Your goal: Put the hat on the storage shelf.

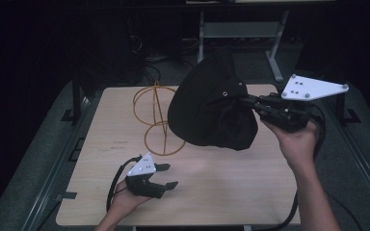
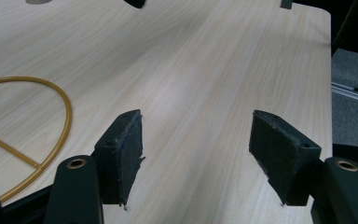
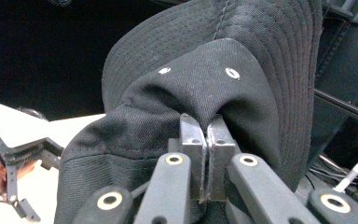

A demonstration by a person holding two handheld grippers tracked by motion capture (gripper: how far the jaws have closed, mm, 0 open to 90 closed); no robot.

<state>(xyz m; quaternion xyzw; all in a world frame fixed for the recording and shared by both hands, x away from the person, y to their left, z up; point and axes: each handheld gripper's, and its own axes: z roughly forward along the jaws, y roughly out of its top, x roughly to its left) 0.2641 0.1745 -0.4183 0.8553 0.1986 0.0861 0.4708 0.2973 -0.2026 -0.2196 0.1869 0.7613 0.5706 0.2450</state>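
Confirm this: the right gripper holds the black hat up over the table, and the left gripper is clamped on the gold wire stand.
Wrong on the left gripper: the left gripper view shows its jaws open, empty, beside the gold wire stand. The right gripper does hold the black hat up.

I can't read any text, label, brand or number here. The light wooden tabletop [image 1: 221, 192] has a faint dark mark left of my open left jaws, too small and blurred to make out.
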